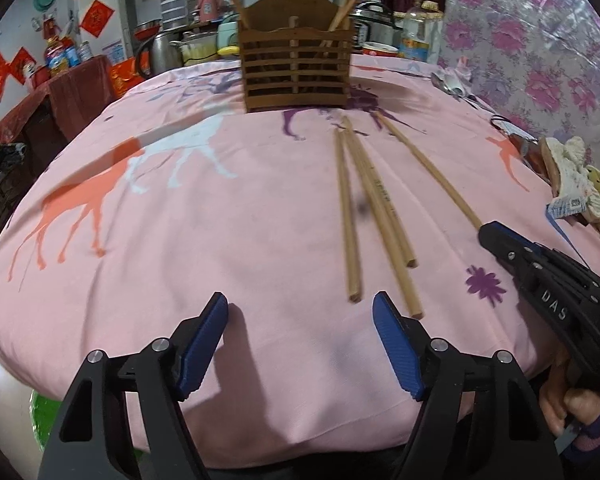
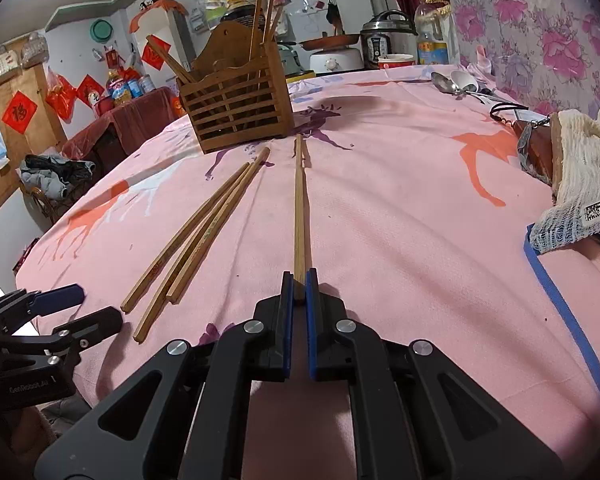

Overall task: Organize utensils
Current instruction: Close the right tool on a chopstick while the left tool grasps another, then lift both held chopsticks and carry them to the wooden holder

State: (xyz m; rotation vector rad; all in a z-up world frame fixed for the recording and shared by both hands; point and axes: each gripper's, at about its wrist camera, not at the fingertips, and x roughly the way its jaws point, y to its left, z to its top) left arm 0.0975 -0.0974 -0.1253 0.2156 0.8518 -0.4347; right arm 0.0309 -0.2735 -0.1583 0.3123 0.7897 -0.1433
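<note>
The right gripper [image 2: 299, 286] clenched one chopstick [image 2: 299, 216] by its near end, pointing at the wooden holder [image 2: 236, 110]. Left gripper [image 1: 300, 312] hung released. Best lift tip-first, tilting upright over a compartment.

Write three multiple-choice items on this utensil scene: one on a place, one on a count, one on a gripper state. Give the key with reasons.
1. Where do the spoons lie?
A. In the wooden holder
B. On the cloth at the far right, near the wall
C. Under the left gripper

2. How many loose chopsticks lie ungripped on the cloth?
A. One
B. Three
C. Six

3. What is the right gripper doing?
A. Shut on a chopstick
B. Open, empty
C. Holding a spoon

Key: B, they rest by the flowered wall; B, three lie side by side; A, its pads clamp the single chopstick.
</note>
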